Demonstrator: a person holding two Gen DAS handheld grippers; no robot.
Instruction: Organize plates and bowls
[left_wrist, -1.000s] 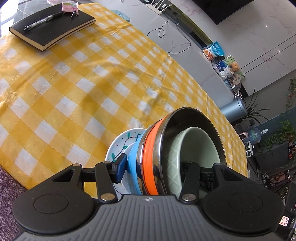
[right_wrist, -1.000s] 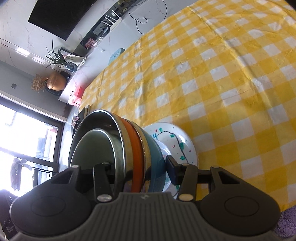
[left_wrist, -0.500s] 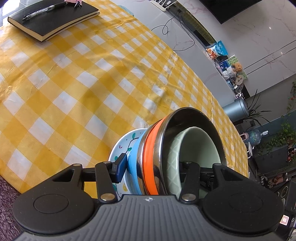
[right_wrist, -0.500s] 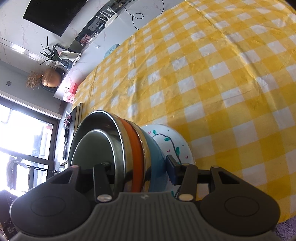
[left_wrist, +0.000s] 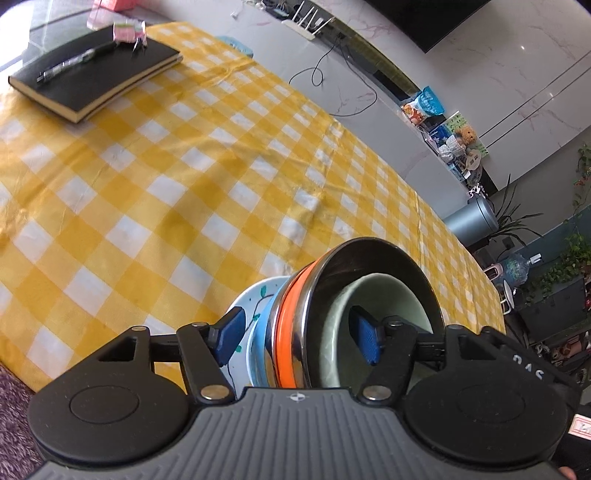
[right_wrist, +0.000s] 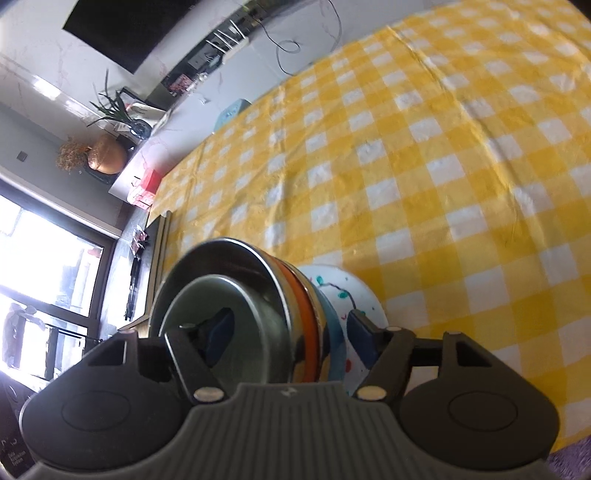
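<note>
A nested stack of dishes is held between both grippers above the yellow checked tablecloth (left_wrist: 155, 192). The stack has a white patterned plate (left_wrist: 255, 299), a blue bowl (left_wrist: 258, 343), an orange-banded steel bowl (left_wrist: 288, 325) and a pale green bowl (left_wrist: 384, 295) inside. My left gripper (left_wrist: 299, 338) is shut on the stack's edge, one finger under the plate, one inside the green bowl. My right gripper (right_wrist: 291, 330) is shut on the opposite edge of the stack (right_wrist: 306, 317), with the plate (right_wrist: 354, 299) on its right.
A black notebook (left_wrist: 96, 74) with a pen and a small pink item lies at the table's far left corner. A white counter with cables and snack packs (left_wrist: 424, 107) runs behind the table. A window and plants (right_wrist: 107, 110) are at the left.
Both grippers have risen and tilted with the stack, so more of the table and the room behind shows. The grip on the stack is unchanged.
</note>
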